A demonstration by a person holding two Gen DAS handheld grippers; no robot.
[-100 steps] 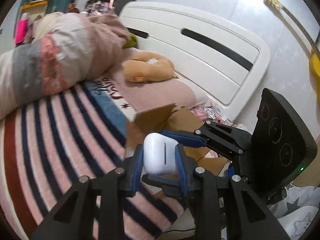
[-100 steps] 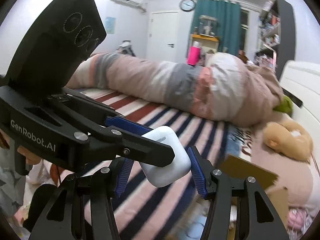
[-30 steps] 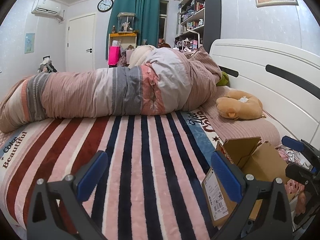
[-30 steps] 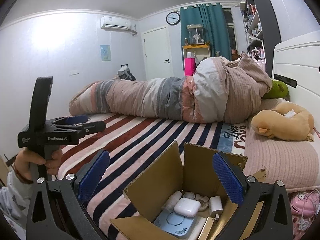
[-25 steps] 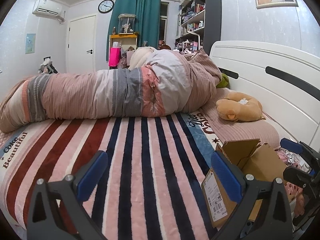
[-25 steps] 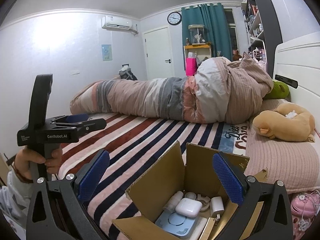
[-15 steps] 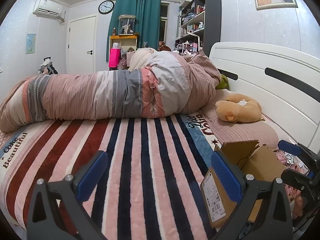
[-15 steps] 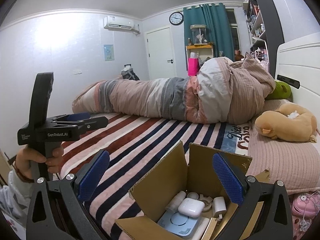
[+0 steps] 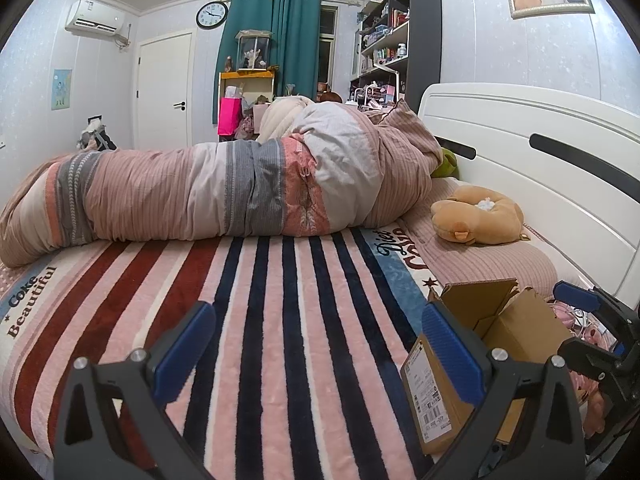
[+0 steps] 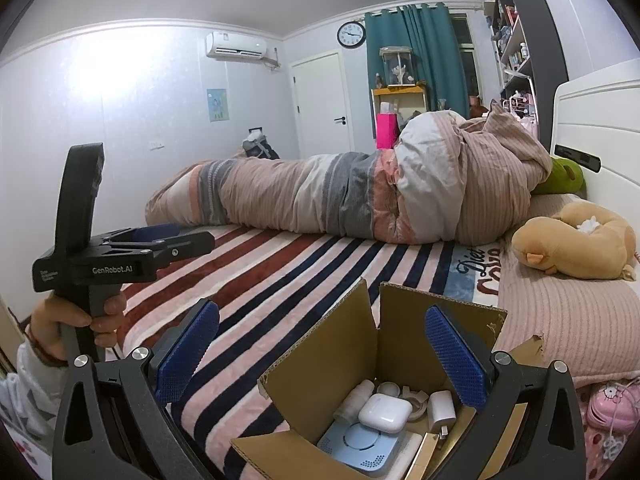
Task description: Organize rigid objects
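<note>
A: Now, what is seen nearest in the right wrist view?

B: The right gripper (image 10: pixel 322 354) is held with its blue pads well apart and nothing between them, at the bottom of the frame. Just beyond, low and right of centre, the cardboard box (image 10: pixel 348 356) is looked into from above. A white earbud case (image 10: pixel 385 412) is seen resting on a pale blue round-faced device (image 10: pixel 360 446), with a white charger plug (image 10: pixel 442 408) just beside it and other small white pieces behind.

A: Why is it held so?

B: It is judged that the case has been delivered, so the claw is kept apart and clear of the flaps.

A: And the left side?

B: The left gripper (image 9: pixel 318 354) is likewise spread, nothing gripped, low in its own frame over the striped blanket (image 9: pixel 280 300). It is also caught at the left edge of the right view, where the hand (image 10: pixel 76 318) on its handle is shown.

A: What is missed by the left view?

B: Only the box's outer wall and label are shown there, at lower right; the contents are hidden. Farther back, the plush toy (image 10: pixel 572 248) at the right, the rolled duvet (image 9: pixel 224 192) across the middle and the wall clock (image 9: pixel 211 15) near the top are given by both.
</note>
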